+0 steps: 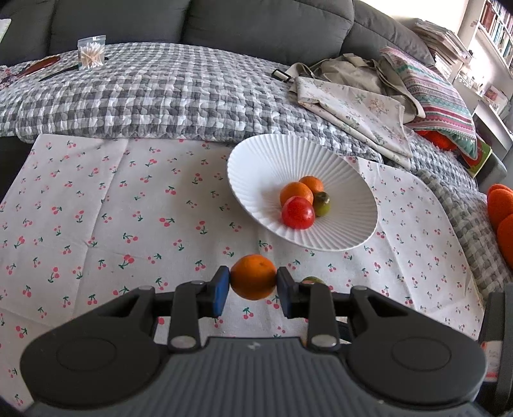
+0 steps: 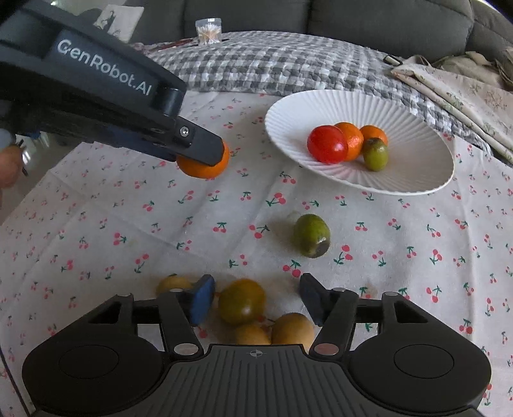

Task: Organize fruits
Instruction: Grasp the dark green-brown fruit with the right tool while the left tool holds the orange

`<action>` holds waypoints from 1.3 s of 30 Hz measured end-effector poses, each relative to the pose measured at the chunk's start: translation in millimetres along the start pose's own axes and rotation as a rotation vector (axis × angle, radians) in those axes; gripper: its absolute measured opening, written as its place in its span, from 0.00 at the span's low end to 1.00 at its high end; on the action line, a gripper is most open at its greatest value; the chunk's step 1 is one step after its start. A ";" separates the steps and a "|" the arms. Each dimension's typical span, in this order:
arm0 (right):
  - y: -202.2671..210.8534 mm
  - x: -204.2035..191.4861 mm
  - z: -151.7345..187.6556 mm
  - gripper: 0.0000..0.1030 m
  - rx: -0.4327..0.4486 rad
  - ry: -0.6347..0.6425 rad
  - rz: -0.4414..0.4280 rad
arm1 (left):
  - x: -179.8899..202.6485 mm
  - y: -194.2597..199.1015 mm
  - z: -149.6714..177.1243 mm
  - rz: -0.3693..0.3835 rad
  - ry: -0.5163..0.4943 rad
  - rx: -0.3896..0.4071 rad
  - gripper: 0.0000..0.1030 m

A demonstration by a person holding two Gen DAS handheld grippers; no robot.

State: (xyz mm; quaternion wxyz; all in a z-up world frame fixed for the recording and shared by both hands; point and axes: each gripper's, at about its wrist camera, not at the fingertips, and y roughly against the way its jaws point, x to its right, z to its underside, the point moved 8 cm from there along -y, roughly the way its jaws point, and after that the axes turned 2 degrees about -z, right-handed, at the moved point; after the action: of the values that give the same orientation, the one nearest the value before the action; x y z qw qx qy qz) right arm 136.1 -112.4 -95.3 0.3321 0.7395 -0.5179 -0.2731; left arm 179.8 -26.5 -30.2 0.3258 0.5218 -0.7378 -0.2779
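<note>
Orange (image 1: 253,276) pinched between the blue pads (image 1: 220,290) of the left gripper (image 1: 253,288), lifted above the cherry-print cloth (image 1: 96,208), near side of the white ribbed plate (image 1: 256,160). From the right wrist view, same orange (image 2: 205,168) half hidden under the dark fingers of the left gripper (image 2: 200,150), well left of the plate (image 2: 288,106).

On the plate: a red tomato (image 1: 298,212) nearest, two oranges (image 1: 296,192) behind it, touching, and a small green fruit (image 1: 321,203) just right of them.

Still on the cloth, seen from the right wrist: a green fruit (image 2: 311,235) lying alone, near side of the plate and apart from it. Closer in, a green-brown tomato (image 2: 241,301) between the spread fingers of the right gripper (image 2: 256,296), fingers wide apart, gripping nothing, neither pad clearly touching it. Two yellowish fruits (image 2: 291,328) just behind the tomato toward the camera, touching each other, and another yellowish one (image 2: 173,284) partly hidden behind the left finger.

Beyond the cloth, a grey checked quilt (image 1: 160,89) with a clear bag of cotton swabs (image 1: 91,53) at its far left, floral fabric (image 1: 352,106) at far right, grey sofa (image 1: 256,25) at the back.
</note>
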 end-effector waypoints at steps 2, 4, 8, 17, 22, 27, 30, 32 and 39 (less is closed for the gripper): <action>0.3 -0.9 0.0 0.51 0.000 0.004 -0.002 | -0.1 0.0 0.1 -0.001 -0.001 0.001 0.29; 2.3 1.9 -1.4 0.33 0.000 -0.015 -0.013 | -0.3 -0.2 0.0 -0.005 -0.003 0.002 0.29; 5.1 7.3 -5.2 0.24 0.008 -0.058 -0.036 | -2.0 -0.5 -0.8 -0.006 0.001 0.003 0.29; 0.8 17.2 -4.9 0.45 0.016 -0.133 -0.050 | -2.5 2.4 -1.7 -0.008 0.004 0.014 0.29; 1.5 11.3 -1.9 0.48 0.002 -0.067 -0.051 | -2.8 2.1 -2.0 -0.006 0.009 0.013 0.29; 9.0 10.8 0.9 0.44 -0.025 -0.070 -0.111 | -2.3 2.6 -2.5 -0.004 0.006 0.016 0.29; 11.7 3.3 3.6 0.44 -0.030 -0.032 -0.107 | -2.2 3.4 -2.9 -0.002 0.006 0.017 0.29; 16.1 0.4 3.5 0.42 -0.023 -0.028 -0.119 | -2.0 3.8 -3.3 -0.004 0.002 0.020 0.29; 17.0 -1.8 1.1 0.25 -0.015 0.004 -0.073 | -1.0 3.7 -2.2 -0.007 -0.003 0.020 0.29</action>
State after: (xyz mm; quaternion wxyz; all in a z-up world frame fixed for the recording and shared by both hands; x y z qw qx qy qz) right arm 124.8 -115.1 -82.8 0.3285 0.7559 -0.4879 -0.2876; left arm 179.6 -24.6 -26.3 0.3187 0.5270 -0.7392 -0.2725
